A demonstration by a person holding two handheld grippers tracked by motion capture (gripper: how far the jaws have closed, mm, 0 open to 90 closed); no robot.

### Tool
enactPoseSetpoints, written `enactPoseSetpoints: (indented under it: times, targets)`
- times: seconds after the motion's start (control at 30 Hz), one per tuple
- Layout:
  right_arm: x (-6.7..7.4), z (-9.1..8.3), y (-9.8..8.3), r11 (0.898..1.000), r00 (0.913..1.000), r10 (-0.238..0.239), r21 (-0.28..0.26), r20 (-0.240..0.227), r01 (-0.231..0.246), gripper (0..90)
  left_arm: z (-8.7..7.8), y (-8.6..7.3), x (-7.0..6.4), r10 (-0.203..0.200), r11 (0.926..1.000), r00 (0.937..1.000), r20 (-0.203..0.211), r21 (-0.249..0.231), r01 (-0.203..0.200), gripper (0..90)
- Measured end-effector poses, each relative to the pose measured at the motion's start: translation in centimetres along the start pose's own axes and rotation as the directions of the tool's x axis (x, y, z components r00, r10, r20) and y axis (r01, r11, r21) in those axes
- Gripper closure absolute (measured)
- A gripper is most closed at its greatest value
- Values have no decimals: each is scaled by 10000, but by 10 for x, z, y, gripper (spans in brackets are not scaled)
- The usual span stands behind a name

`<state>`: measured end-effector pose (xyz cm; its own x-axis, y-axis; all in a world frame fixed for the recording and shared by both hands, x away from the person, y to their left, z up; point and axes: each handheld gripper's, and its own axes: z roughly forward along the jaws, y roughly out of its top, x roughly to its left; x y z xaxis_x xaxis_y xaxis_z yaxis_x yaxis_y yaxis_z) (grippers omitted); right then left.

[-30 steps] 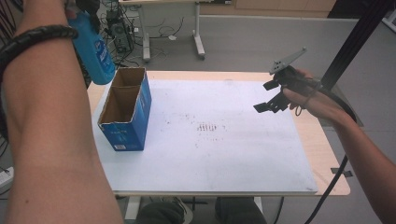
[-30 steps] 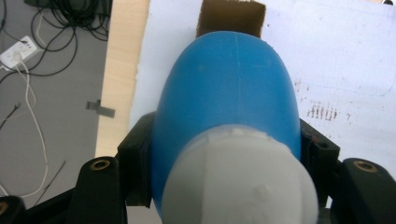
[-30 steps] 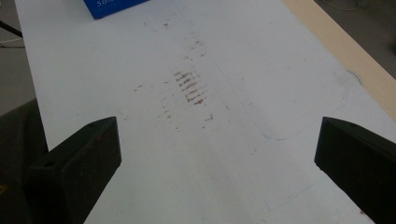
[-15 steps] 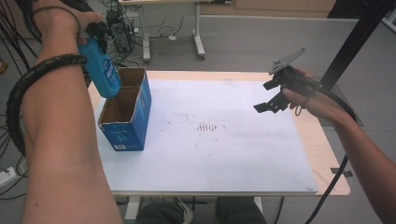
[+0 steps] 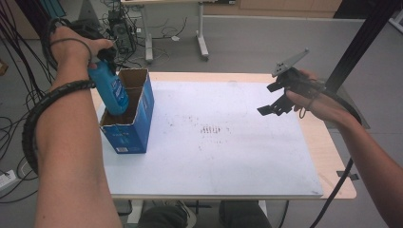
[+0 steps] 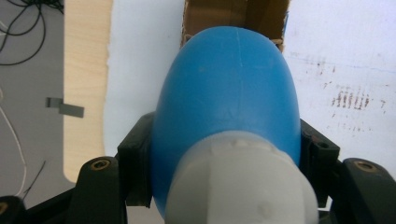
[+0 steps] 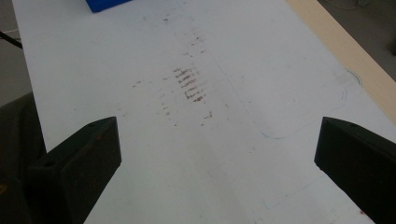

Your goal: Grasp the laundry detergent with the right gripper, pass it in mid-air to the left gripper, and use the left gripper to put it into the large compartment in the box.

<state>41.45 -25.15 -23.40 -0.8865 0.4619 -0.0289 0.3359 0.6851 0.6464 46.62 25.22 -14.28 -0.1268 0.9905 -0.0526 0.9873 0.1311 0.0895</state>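
The blue bottle [image 5: 110, 90] with its pale grey cap [image 6: 238, 182] is clamped in the left tongs [image 5: 102, 59], whose black jaws press against the bottle's two sides just below the cap, as the left gripper view shows. In the high view the bottle hangs cap-up and a little tilted, its lower end already inside the open top of the blue cardboard box [image 5: 130, 130]. That box stands upright near the left edge of the surface [image 5: 228, 161], its brown inner walls and raised flaps visible above the bottle. Looking down along the bottle, the left gripper view shows the box's brown opening [image 6: 233, 14] straight beyond the rounded blue body.

The right tongs [image 5: 275, 102] hover over the right part of the surface, well apart from the box, with jaws spread wide and nothing between them. Beneath them the white sheet bears a patch of small brown marks [image 7: 189, 86].
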Motion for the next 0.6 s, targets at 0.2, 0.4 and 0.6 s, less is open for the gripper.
enactPoseSetpoints:
  times: [0.2, 0.4, 0.6]
  targets:
    - [1, 2, 1, 10000, 10000, -14, 42, -21, 14, 6, 27, -3, 0, 106, 9997, 9999, 27, 198, -107, 370]
    - [1, 5, 1, 10000, 10000, 15, 66, -37, -14, 6, 48, -6, -2, 314, 9994, 9995, 4, 131, -314, 370]
    - [1, 7, 1, 10000, 10000, 20, 83, -76, -19, 6, 61, -7, -4, 408, 9991, 9991, -72, 71, -407, 370]
